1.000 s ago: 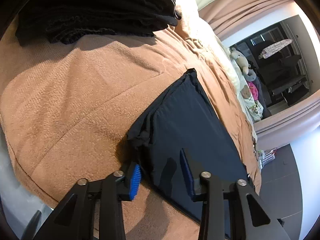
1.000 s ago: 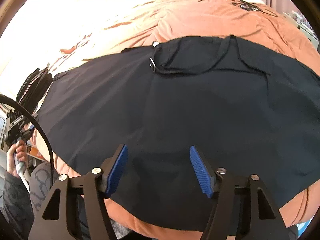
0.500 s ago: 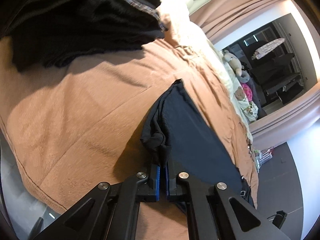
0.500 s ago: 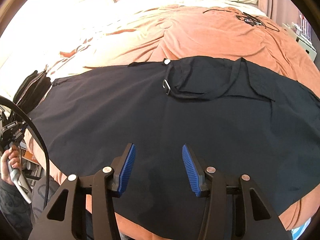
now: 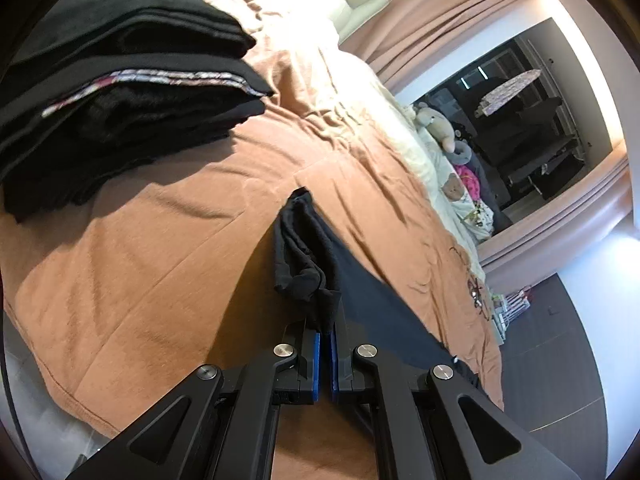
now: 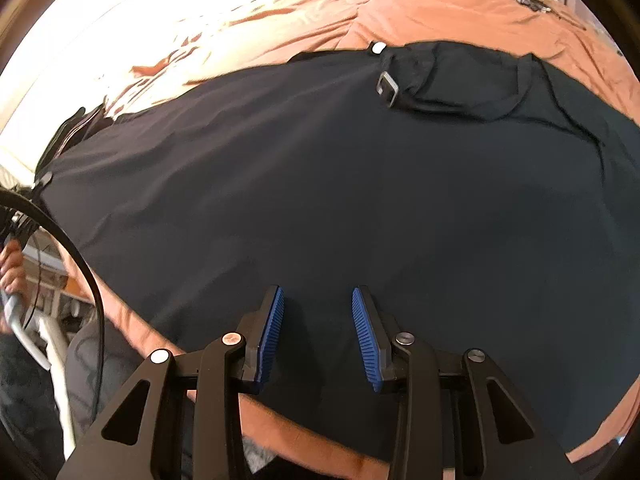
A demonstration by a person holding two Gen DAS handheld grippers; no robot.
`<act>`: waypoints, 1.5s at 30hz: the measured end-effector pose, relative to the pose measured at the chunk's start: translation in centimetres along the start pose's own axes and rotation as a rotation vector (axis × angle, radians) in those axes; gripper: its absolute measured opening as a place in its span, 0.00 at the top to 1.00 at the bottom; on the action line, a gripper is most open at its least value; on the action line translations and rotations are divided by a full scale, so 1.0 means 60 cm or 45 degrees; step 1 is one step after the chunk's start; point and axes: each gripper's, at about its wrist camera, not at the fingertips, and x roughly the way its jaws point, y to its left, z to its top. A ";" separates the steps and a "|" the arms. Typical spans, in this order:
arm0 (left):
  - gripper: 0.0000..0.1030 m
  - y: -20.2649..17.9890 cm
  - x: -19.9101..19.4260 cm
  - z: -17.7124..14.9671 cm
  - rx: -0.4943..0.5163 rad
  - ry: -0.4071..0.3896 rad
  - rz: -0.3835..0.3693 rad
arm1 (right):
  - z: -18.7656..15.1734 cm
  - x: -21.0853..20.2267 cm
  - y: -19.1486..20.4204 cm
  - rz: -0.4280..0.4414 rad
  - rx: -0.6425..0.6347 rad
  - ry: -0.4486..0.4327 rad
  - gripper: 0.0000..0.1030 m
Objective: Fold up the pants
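Dark navy pants point(image 6: 360, 184) lie spread across the orange bed cover, waistband with a metal clasp point(image 6: 387, 86) at the far side. In the left wrist view my left gripper point(image 5: 325, 322) is shut on the bunched leg end of the pants point(image 5: 304, 248) and holds it lifted off the cover. In the right wrist view my right gripper point(image 6: 318, 328) is open, its blue pads low over the near part of the pants, with cloth between them but not pinched.
A stack of folded dark clothes point(image 5: 120, 104) sits on the bed cover point(image 5: 140, 264) at the far left. Soft toys point(image 5: 440, 128) lie along the far bed edge. A person's arm point(image 6: 132, 328) and a black cable point(image 6: 80, 264) are at the near left.
My left gripper closed on the pants' leg end and lifted it, bunching the cloth. My right gripper narrowed its opening and moved lower over the pants.
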 end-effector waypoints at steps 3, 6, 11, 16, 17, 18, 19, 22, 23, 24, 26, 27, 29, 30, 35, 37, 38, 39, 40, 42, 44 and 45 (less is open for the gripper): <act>0.97 -0.007 -0.001 0.004 0.004 -0.011 -0.016 | -0.006 -0.004 0.002 0.019 0.002 0.039 0.72; 0.97 -0.012 -0.001 0.007 -0.003 -0.013 -0.024 | 0.005 -0.012 -0.010 0.044 0.042 0.048 0.79; 0.97 -0.022 -0.005 0.012 0.000 -0.022 -0.029 | 0.033 -0.006 -0.021 0.015 0.052 0.027 0.83; 0.97 -0.028 -0.005 0.013 0.006 -0.025 -0.011 | 0.083 0.025 -0.036 -0.004 0.075 0.019 0.85; 0.97 -0.029 -0.005 0.013 0.004 -0.023 -0.009 | 0.091 0.029 -0.040 -0.009 0.082 0.019 0.86; 0.97 -0.029 -0.004 0.013 0.003 -0.021 -0.008 | 0.100 0.033 -0.044 -0.014 0.088 0.018 0.86; 0.97 -0.029 -0.004 0.014 0.003 -0.023 -0.010 | 0.112 0.038 -0.049 -0.024 0.097 0.016 0.87; 0.97 -0.029 -0.002 0.012 -0.006 -0.021 0.010 | 0.137 0.048 -0.056 -0.066 0.111 0.005 0.87; 0.97 -0.029 -0.002 0.011 -0.010 -0.022 0.014 | 0.144 0.050 -0.059 -0.078 0.124 0.002 0.87; 0.97 -0.030 -0.002 0.011 -0.009 -0.023 0.019 | 0.151 0.053 -0.065 -0.088 0.141 -0.001 0.87; 0.97 -0.034 -0.003 0.011 -0.004 -0.028 0.023 | 0.168 0.055 -0.076 -0.107 0.168 -0.015 0.87; 0.97 -0.039 -0.005 0.011 0.001 -0.030 0.020 | 0.176 0.055 -0.079 -0.114 0.176 -0.024 0.87; 0.97 -0.046 -0.009 0.013 0.013 -0.034 0.016 | 0.191 0.055 -0.089 -0.127 0.194 -0.045 0.87; 0.97 -0.053 -0.012 0.014 0.017 -0.039 0.005 | 0.199 0.057 -0.096 -0.125 0.201 -0.050 0.87; 0.97 -0.098 -0.022 0.031 0.059 -0.058 -0.061 | 0.205 0.057 -0.111 -0.078 0.201 -0.048 0.87; 0.97 -0.125 -0.028 0.038 0.093 -0.065 -0.080 | 0.193 0.054 -0.111 -0.050 0.194 -0.034 0.87; 0.97 -0.142 -0.031 0.044 0.111 -0.069 -0.094 | 0.183 0.052 -0.112 -0.026 0.200 -0.024 0.87; 0.97 -0.157 -0.034 0.048 0.128 -0.075 -0.107 | 0.171 0.051 -0.111 -0.001 0.212 -0.012 0.87; 0.97 -0.172 -0.037 0.053 0.144 -0.080 -0.122 | 0.158 0.050 -0.105 0.021 0.222 -0.002 0.87; 0.97 -0.202 -0.042 0.060 0.176 -0.085 -0.148 | 0.138 0.044 -0.105 0.047 0.233 -0.002 0.87; 0.97 -0.231 -0.045 0.065 0.210 -0.087 -0.165 | 0.111 0.037 -0.108 0.064 0.250 0.000 0.87; 0.97 -0.250 -0.047 0.067 0.234 -0.085 -0.176 | 0.097 0.032 -0.108 0.073 0.255 0.001 0.87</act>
